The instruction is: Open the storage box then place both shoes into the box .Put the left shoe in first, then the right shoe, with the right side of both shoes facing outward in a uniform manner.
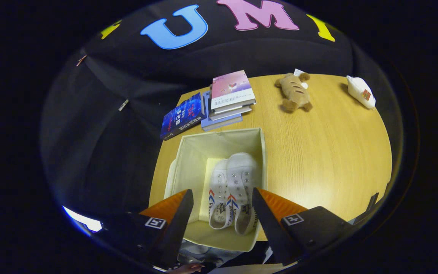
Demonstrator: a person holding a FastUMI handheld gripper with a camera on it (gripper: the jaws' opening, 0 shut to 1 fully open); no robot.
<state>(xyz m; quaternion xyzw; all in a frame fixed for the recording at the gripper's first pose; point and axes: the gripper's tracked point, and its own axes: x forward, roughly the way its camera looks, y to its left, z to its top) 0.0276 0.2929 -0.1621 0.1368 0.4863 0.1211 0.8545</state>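
An open cream fabric storage box (192,152) stands on the wooden table, just ahead of and below my fingers. Inside it lie two white canvas shoes side by side: one shoe (218,194) nearer the box's middle and the other shoe (243,182) against the box wall beside it. Both show red and blue stripes on their sides. My gripper (222,196) hangs above the box with its fingers spread wide and nothing between them; the shoes appear in the gap well below.
Beyond the box lies a stack of books (229,97) with a dark blue book (183,116) beside it. A brown plush toy (293,93) and a white packet (361,91) rest at the table's (325,152) far side.
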